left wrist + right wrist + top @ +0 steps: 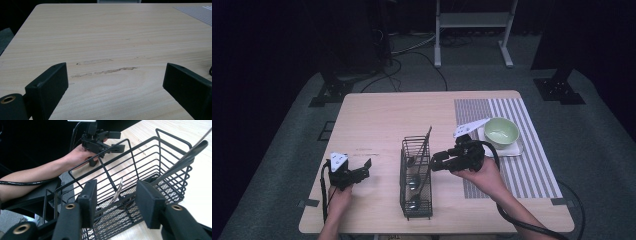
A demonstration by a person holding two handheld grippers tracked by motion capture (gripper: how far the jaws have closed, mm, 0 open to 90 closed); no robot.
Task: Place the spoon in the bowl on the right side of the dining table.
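A black wire basket [403,172] stands near the table's front middle with several metal spoons [413,183] lying in it. One long utensil handle [427,137] leans out over its far end. My right gripper [433,161] is just right of the basket and points at its side. In the right gripper view its jaws stand partly apart [117,195] in front of the basket's wall [140,162], pressing on nothing. My left gripper [364,168] rests left of the basket, and its jaws are wide open [115,77] over bare wood.
A green bowl [501,131] sits on a white cloth on the striped placemat [532,165] at the right. The wooden table [382,115] is bare at the back left. Beyond the basket, the left gripper [117,142] and its hand are visible.
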